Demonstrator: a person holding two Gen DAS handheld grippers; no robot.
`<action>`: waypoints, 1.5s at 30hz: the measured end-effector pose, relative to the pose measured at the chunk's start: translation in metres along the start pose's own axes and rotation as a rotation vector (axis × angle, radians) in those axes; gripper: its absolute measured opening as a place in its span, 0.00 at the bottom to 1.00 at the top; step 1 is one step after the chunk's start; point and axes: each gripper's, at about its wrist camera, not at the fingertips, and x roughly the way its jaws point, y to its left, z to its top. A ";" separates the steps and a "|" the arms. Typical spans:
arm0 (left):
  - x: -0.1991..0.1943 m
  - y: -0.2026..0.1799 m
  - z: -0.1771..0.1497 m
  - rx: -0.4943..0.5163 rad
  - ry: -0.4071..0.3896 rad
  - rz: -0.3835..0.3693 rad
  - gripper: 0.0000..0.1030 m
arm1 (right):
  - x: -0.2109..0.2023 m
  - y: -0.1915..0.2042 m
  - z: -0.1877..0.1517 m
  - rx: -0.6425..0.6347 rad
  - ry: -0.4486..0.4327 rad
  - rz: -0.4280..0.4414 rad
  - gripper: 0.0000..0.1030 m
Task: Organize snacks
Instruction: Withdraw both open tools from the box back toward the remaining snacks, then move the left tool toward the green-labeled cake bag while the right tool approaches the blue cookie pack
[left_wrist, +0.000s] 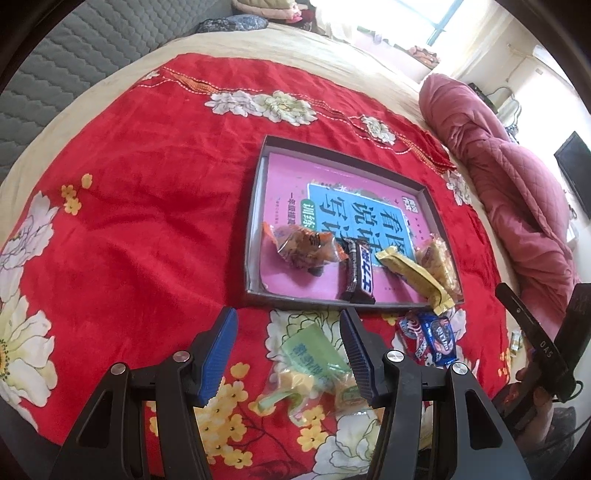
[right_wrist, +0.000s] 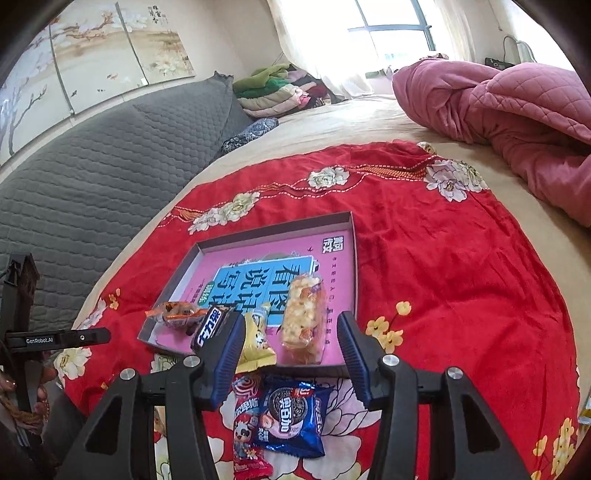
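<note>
Four snacks (left_wrist: 356, 273) in one tray (left_wrist: 255, 221) — three snacks (right_wrist: 291, 421) outside.

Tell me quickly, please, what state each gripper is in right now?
Left gripper: open, holding nothing, fingers over the green snack packet.
Right gripper: open, holding nothing, above the blue cookie packet.

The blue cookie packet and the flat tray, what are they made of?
The blue cookie packet looks like thin shiny plastic film: it crinkles and glints with light. The tray looks like stiff cardboard with a matte finish: thin straight walls and sharp folded corners, though I can't be sure. Its pink bottom looks like smooth printed paper.
</note>
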 end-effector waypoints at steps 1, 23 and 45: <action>0.001 0.001 -0.002 0.002 0.004 0.001 0.58 | 0.001 0.001 -0.001 -0.001 0.006 -0.001 0.50; 0.042 0.002 -0.039 0.018 0.162 0.019 0.58 | 0.005 0.011 -0.025 -0.019 0.098 -0.015 0.54; 0.072 -0.002 -0.055 0.037 0.215 0.030 0.59 | 0.050 0.014 -0.057 -0.083 0.329 -0.107 0.55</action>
